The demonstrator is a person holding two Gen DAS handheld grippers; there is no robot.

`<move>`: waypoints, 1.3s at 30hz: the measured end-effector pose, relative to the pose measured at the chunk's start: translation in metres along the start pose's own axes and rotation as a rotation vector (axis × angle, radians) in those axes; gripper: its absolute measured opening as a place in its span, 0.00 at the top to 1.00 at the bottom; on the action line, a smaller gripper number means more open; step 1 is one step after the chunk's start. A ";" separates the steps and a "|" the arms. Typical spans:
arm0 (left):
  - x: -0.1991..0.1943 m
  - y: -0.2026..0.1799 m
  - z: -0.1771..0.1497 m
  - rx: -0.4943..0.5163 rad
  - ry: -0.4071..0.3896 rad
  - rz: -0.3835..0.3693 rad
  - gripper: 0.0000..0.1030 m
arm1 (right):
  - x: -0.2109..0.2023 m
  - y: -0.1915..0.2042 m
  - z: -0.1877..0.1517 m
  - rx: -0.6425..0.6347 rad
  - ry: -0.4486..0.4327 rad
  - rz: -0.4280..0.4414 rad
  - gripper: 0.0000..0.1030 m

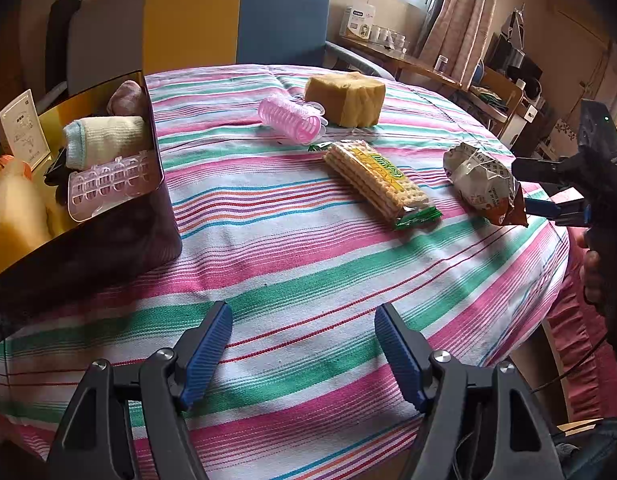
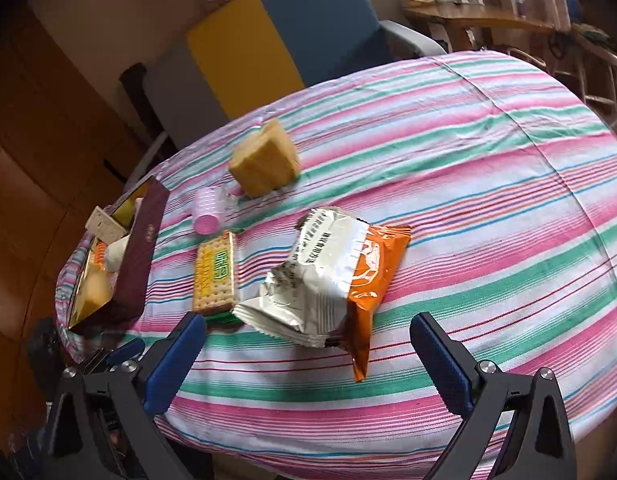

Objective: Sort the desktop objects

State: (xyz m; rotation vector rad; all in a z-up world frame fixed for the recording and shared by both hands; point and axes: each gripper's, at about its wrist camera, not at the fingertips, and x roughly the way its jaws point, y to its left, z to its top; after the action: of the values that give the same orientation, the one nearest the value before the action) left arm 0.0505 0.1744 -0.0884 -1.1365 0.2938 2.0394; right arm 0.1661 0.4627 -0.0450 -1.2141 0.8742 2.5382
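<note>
Striped cloth covers the counter, where a snack bag lies just ahead of the wide right gripper; the left gripper is wide too, beside the box.

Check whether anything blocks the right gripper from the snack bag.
Nothing visible does. The right gripper is open with the snack bag directly ahead of its jaws, only bare tablecloth around. The cracker pack lies off to the bag's left.
</note>
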 end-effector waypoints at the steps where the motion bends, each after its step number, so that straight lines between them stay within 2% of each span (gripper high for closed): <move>1: 0.000 0.000 0.000 0.001 0.000 0.000 0.27 | 0.005 -0.003 0.002 0.025 0.010 0.000 0.00; 5: 0.000 0.000 0.000 0.005 0.001 0.001 0.27 | 0.020 -0.014 0.011 0.138 0.018 0.009 0.00; 9: 0.002 -0.003 0.003 0.016 0.020 0.014 0.26 | 0.029 -0.018 0.019 0.208 0.022 -0.048 0.04; 12: 0.004 -0.006 0.013 0.009 0.068 0.025 0.27 | 0.033 -0.013 0.023 0.175 0.026 -0.071 0.08; 14: 0.005 -0.006 0.025 -0.028 0.087 -0.009 0.27 | 0.037 -0.011 0.021 0.139 0.024 -0.083 0.08; 17: 0.004 -0.010 0.048 -0.063 0.079 -0.049 0.27 | 0.043 -0.007 0.019 0.085 0.021 -0.101 0.18; 19: 0.006 -0.019 0.066 -0.054 0.074 -0.064 0.27 | 0.047 -0.004 0.018 0.050 0.015 -0.113 0.23; 23: 0.021 -0.042 0.100 -0.034 0.099 -0.067 0.27 | 0.048 -0.002 0.012 -0.007 -0.015 -0.122 0.24; 30: 0.064 -0.076 0.128 0.023 0.193 0.038 0.27 | 0.051 -0.004 0.006 -0.054 -0.045 -0.108 0.27; 39: 0.100 -0.082 0.124 0.052 0.279 0.136 0.28 | 0.048 -0.009 0.002 -0.057 -0.068 -0.071 0.26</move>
State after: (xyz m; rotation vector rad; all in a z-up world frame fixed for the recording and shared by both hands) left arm 0.0015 0.3469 -0.0847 -1.4025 0.5731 1.9739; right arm 0.1374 0.4677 -0.0842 -1.1459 0.7348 2.5474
